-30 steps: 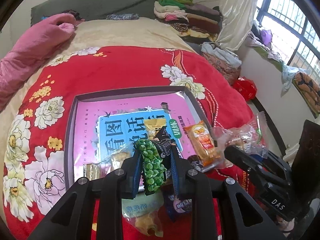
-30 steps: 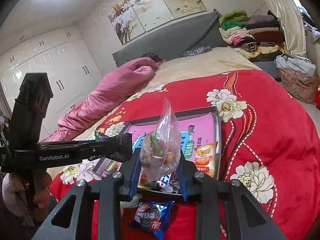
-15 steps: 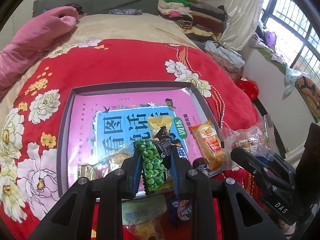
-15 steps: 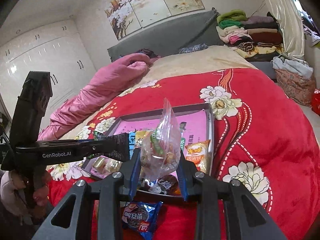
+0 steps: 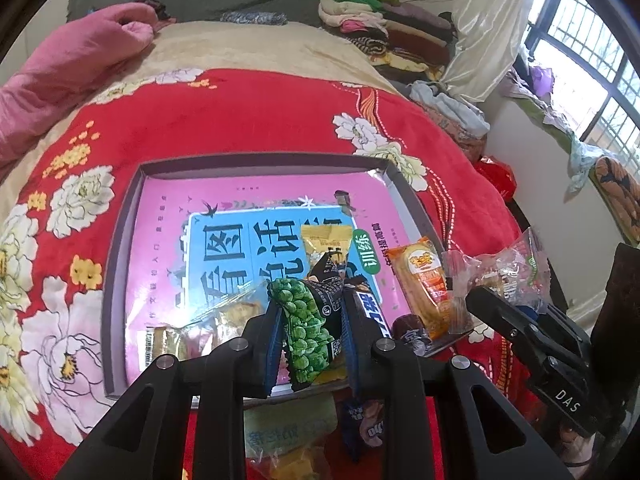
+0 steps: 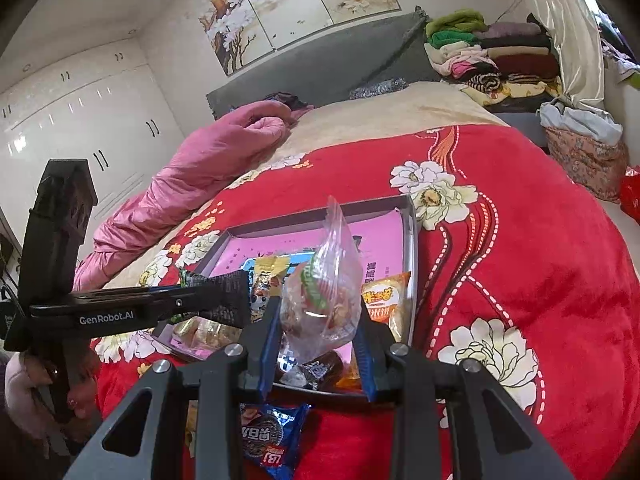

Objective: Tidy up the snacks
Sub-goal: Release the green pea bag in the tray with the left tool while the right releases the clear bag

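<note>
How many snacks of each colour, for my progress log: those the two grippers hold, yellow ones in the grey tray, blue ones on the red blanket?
Green pea foil packet, left gripper: 1
Clear plastic bag, right gripper: 1
Yellow foil packet, grey tray: 1
Blue cookie packet, red blanket: 1
Total: 4

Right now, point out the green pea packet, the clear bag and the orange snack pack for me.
green pea packet (image 5: 306, 330), left wrist view, on its printed green peas.
clear bag (image 6: 324, 304), right wrist view, on its bulging middle.
orange snack pack (image 5: 424, 280), left wrist view, on its orange front.
</note>
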A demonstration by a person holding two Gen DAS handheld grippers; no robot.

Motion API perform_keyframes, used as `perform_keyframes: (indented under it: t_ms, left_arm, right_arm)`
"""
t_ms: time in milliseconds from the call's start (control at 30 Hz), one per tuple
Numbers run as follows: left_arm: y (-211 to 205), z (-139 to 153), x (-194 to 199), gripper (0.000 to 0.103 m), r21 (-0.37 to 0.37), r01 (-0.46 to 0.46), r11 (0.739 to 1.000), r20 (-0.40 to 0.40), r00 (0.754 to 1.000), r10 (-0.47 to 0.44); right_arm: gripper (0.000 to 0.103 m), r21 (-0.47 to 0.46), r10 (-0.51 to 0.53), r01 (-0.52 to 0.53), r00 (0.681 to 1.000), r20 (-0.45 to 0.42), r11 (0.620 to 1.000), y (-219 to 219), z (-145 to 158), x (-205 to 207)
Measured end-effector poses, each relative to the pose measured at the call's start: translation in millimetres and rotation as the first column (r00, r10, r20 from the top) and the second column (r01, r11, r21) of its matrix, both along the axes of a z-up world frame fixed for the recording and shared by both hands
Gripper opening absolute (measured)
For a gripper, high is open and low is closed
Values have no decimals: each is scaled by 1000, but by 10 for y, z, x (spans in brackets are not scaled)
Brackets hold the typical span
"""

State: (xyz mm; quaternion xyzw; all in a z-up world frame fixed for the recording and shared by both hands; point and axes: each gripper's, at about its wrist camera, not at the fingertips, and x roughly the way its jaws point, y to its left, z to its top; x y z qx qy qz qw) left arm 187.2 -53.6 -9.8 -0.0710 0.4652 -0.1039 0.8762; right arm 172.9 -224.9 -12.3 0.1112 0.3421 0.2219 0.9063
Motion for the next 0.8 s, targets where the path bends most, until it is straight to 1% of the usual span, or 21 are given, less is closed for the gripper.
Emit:
perform_keyframes:
  t_ms: [233, 333, 467, 600, 800]
  left_arm:
    - [78, -125, -7, 26, -5, -16, 1000, -26, 1000, 16]
    - [98, -145, -16, 27, -10, -17, 1000, -24, 1000, 17]
    - [98, -142, -29, 27, 3, -10, 1000, -18, 1000, 10]
    - [87, -139, -42, 27, 19, -4, 1000, -14, 1000, 5]
    - [121, -175, -30, 27, 28, -15, 1000, -32, 999, 16]
  right_arm:
    - [34, 12, 0, 0, 999, -33, 1000, 12, -100, 84]
    - [34, 13, 5, -5, 999, -35, 1000, 29, -119, 107]
    - [34, 14, 13, -13, 999, -44, 1000, 50, -151, 101]
    - [34, 29, 20, -18, 997, -71, 999, 67, -213, 150]
    - [34, 48, 45, -40, 994, -99, 998, 112, -289, 188]
